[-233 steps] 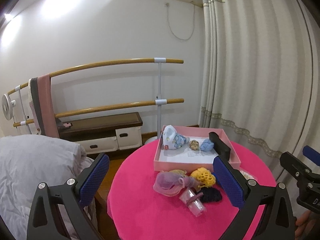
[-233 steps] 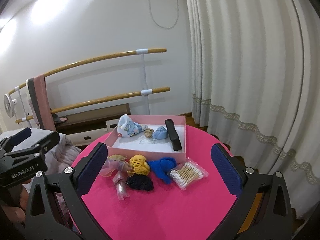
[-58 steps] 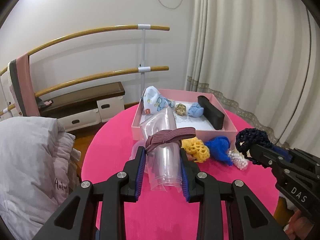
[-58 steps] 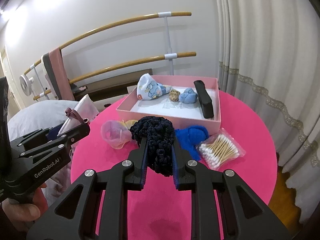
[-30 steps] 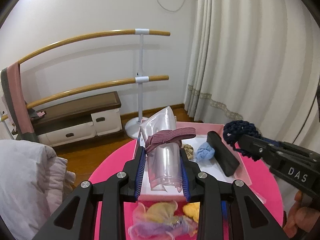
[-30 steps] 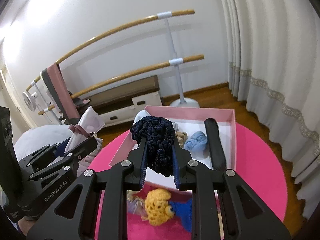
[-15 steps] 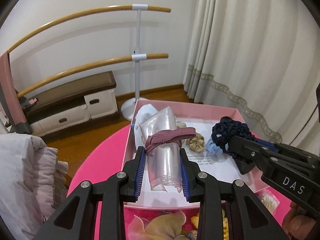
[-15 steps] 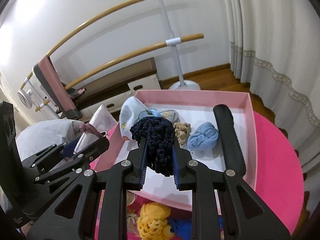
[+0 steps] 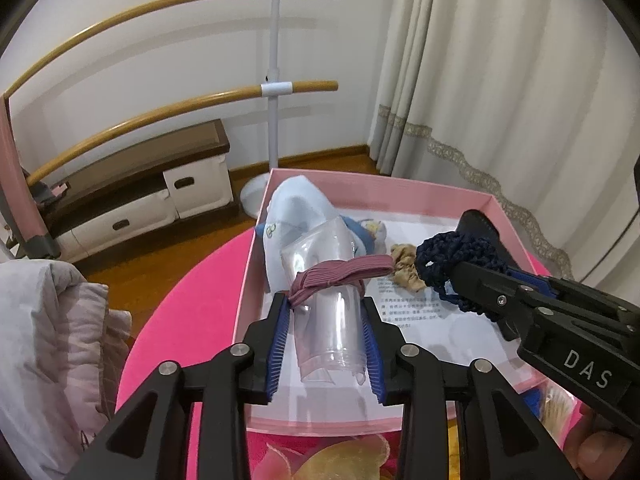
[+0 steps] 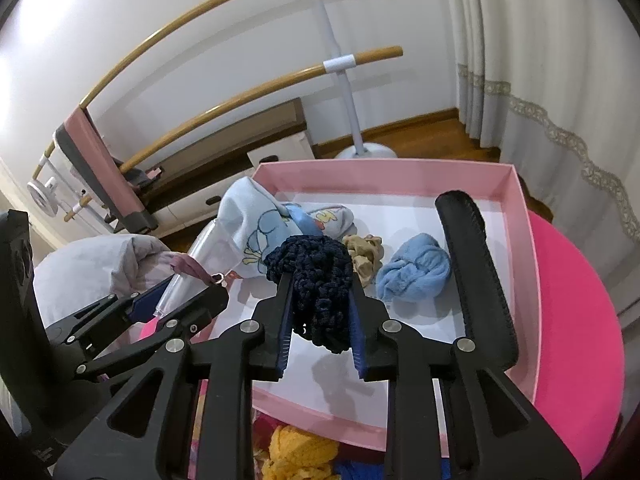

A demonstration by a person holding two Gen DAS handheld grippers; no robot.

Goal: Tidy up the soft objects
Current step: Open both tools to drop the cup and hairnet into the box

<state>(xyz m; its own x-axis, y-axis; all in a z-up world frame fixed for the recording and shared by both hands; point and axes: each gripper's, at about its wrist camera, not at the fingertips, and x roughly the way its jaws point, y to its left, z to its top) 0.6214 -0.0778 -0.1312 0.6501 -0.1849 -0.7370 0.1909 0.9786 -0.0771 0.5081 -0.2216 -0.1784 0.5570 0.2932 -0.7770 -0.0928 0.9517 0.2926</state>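
I have my left gripper [image 9: 326, 322] clamped on a clear plastic pouch [image 9: 329, 312] banded with a mauve hair tie [image 9: 340, 272], held above the pink box's [image 10: 528, 280] near-left corner. My right gripper [image 10: 320, 320] pinches a navy crocheted scrunchie [image 10: 316, 280] over the box's middle, above the white paper lining, near the beige scrunchie [image 10: 366, 256] and blue scrunchie [image 10: 414, 274].

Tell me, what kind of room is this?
Probably a bedroom at home: a quilt beside the pink table, long curtains, and a ballet barre by the wall.
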